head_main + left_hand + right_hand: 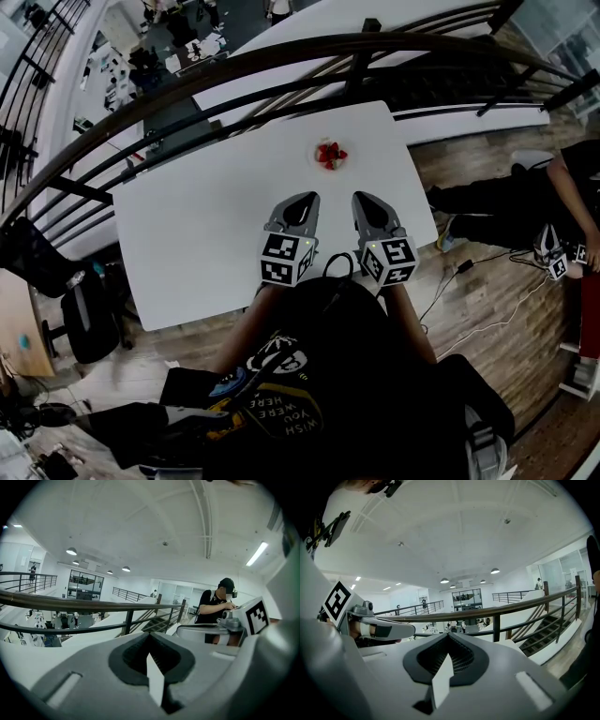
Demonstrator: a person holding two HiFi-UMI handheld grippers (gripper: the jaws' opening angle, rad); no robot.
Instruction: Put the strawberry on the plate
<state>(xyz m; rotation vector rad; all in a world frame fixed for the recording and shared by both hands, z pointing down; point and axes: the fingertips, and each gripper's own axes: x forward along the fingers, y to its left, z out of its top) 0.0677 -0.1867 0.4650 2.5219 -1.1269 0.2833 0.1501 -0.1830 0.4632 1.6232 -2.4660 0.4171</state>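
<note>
White table (206, 234) with strawberry (330, 154) apparently on plate (319, 164) at upper centre, left gripper (302, 199) and right gripper (367, 199) pressed together, empty, at lower centre, well apart from it; risk: a clumsy reach nudging strawberry off plate.

We see the white table (197, 234) free between the left gripper (305, 199), the right gripper (366, 199) and the plate (330, 156), the only thing standing on it. Just behind the far edge a dark railing (281, 56) closes the way. A person (506, 202) sits at the right, well apart.
</note>
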